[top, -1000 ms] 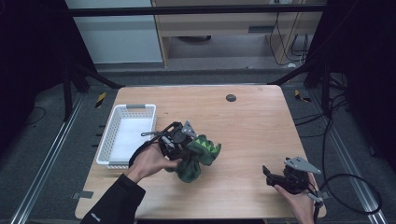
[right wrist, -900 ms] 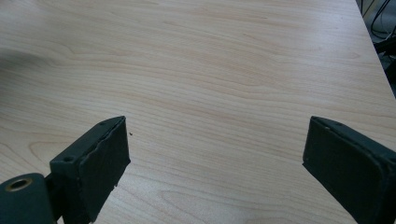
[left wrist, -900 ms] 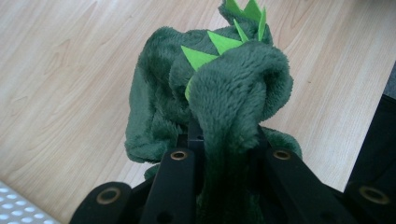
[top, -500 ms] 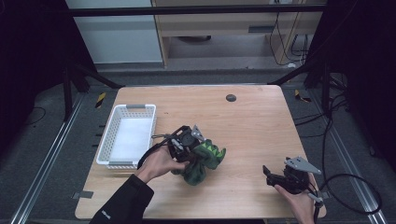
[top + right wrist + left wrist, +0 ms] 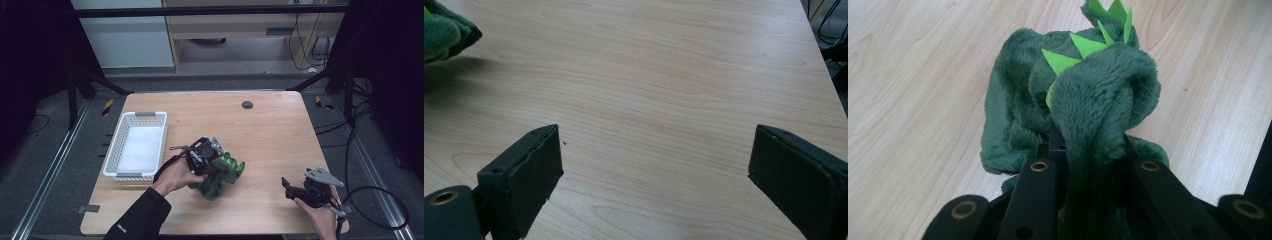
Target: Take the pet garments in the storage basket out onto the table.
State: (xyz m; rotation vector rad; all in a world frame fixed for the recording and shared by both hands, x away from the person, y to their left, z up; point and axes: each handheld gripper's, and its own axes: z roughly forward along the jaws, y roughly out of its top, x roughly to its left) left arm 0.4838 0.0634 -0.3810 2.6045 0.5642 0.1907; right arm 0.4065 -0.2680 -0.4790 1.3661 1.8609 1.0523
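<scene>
Left claw (image 5: 216, 159) clamped, apparently low; right claw (image 5: 289, 186) agape.

Dark green plush dinosaur toy (image 5: 220, 175) with bright lime felt spikes along its back, fuzzy and crumpled. It sits bunched in a heap on the wooden surface (image 5: 280, 135), near the front edge, just right of the white basket (image 5: 136, 145). One plush fold is pinched in the left gripper (image 5: 1091, 165).

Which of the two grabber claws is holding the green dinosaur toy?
The left gripper, next to the white basket. Its jaws are squeezed on the fuzzy green dinosaur. The right gripper sits apart near the table's corner, jaws wide open with nothing between them.
</scene>
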